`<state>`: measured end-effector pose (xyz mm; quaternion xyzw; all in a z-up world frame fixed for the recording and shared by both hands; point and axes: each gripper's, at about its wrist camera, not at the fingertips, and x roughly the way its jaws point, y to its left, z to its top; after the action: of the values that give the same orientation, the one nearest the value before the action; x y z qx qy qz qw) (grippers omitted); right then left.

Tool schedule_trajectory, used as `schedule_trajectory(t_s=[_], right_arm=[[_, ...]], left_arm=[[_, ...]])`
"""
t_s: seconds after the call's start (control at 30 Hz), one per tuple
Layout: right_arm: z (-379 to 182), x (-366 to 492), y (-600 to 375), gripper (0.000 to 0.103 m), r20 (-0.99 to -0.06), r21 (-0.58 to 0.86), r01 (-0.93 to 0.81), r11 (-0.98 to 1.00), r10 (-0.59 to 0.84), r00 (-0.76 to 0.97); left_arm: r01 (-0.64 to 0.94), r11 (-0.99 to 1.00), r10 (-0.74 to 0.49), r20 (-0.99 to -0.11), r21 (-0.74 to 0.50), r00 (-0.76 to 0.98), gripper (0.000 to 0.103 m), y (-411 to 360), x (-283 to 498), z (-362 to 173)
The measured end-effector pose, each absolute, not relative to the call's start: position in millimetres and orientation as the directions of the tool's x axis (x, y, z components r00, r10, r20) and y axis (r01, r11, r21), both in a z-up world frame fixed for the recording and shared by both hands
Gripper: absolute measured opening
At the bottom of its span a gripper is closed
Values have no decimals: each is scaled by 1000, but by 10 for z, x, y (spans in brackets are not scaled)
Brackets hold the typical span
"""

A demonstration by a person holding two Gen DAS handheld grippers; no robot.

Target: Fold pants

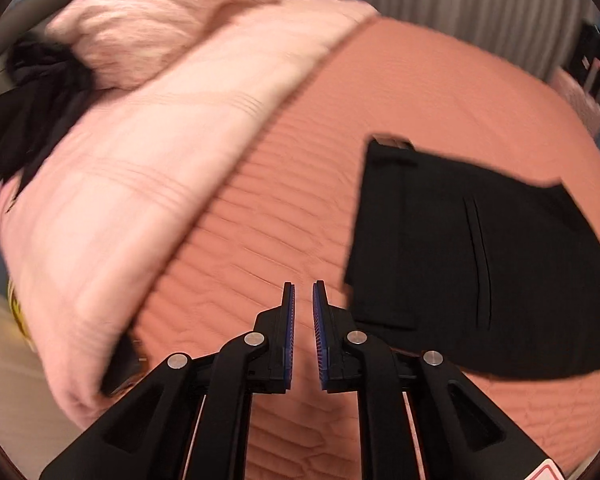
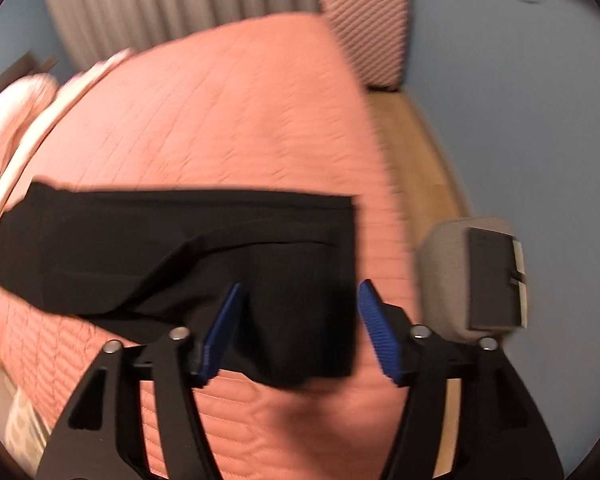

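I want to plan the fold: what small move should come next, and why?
Probably bring the right gripper down to pinch the near end of the black pants: its jaws stand open over that cloth, gripping nothing, while the left gripper is shut and empty over the bedspread.

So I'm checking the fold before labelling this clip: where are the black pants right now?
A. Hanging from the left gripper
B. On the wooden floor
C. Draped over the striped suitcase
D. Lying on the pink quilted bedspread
D: the black pants lie folded on the pink quilted bedspread, with neither the left gripper nor the open right gripper holding them.
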<state>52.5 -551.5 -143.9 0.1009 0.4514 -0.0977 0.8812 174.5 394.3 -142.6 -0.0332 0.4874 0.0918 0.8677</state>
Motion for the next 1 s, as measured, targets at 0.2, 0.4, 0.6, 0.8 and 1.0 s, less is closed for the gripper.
schedule_trajectory(t_s=[0.2, 0.4, 0.6, 0.8, 1.0], right_arm=[[-1218, -11, -5815, 70, -714, 325, 441, 836, -88, 694], [-1472, 509, -5778, 75, -747, 382, 376, 844, 43, 663], [-1955, 1125, -5704, 26, -847, 338, 297, 893, 151, 509], [-682, 904, -5313, 10, -634, 233, -39, 972, 182, 752], [-1397, 344, -5450, 93, -772, -80, 60, 995, -100, 627]], left_arm=[[-180, 983, 133, -774, 24, 619, 18, 3384, 1609, -886], [54, 997, -71, -761, -47, 645, 38, 1931, 1613, -852], [219, 973, -197, -779, -78, 596, 39, 691, 1520, -1023], [290, 956, -210, -797, -46, 566, 44, 224, 1513, -1085], [259, 966, -142, -817, 10, 559, 49, 164, 1534, -1251]])
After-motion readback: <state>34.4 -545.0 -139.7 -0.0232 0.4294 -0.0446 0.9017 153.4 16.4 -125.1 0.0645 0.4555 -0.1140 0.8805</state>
